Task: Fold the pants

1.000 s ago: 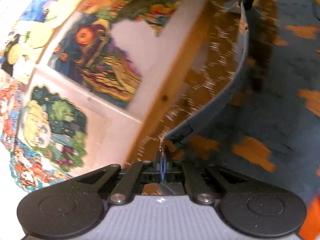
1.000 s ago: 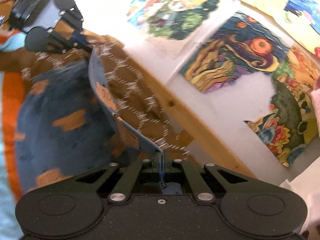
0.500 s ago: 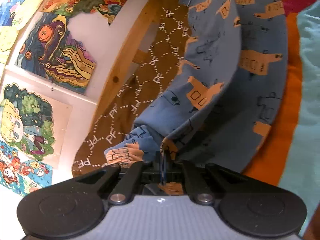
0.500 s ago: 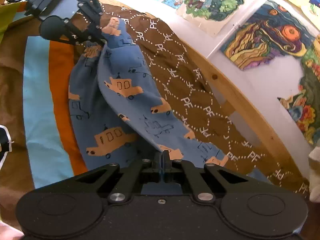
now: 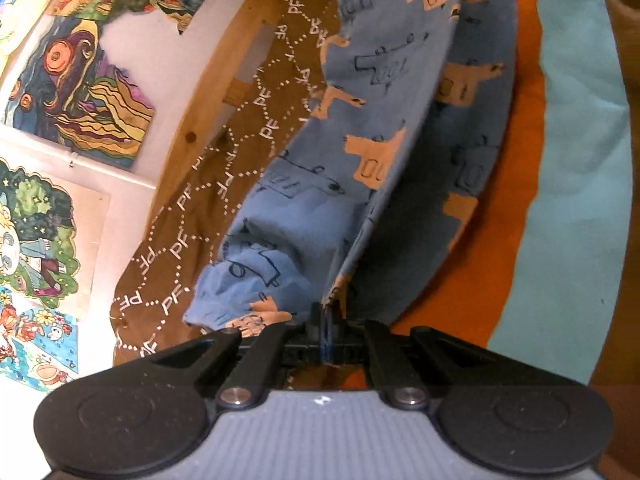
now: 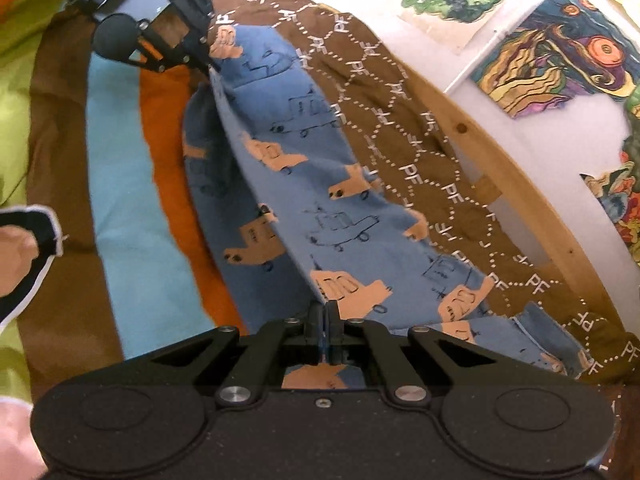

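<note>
The blue cotton pants printed with tan trucks [image 6: 320, 184] lie across a bed, one edge raised as a taut ridge between the two tools. The left hand-held gripper [image 5: 326, 320] is clamped on that edge at one end, the right hand-held gripper [image 6: 325, 322] at the other. Beneath is a brown bedspread with dotted white hexagons [image 5: 240, 136] beside orange and turquoise stripes [image 6: 120, 184]. A pale wooden bed rail [image 6: 520, 184] meets a white wall hung with colourful drawings [image 5: 80, 92].

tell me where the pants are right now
The blue pants hang stretched between the left gripper and right gripper, lifted edge pinched in both, the rest on the striped blanket beside the brown patterned cover.
</note>
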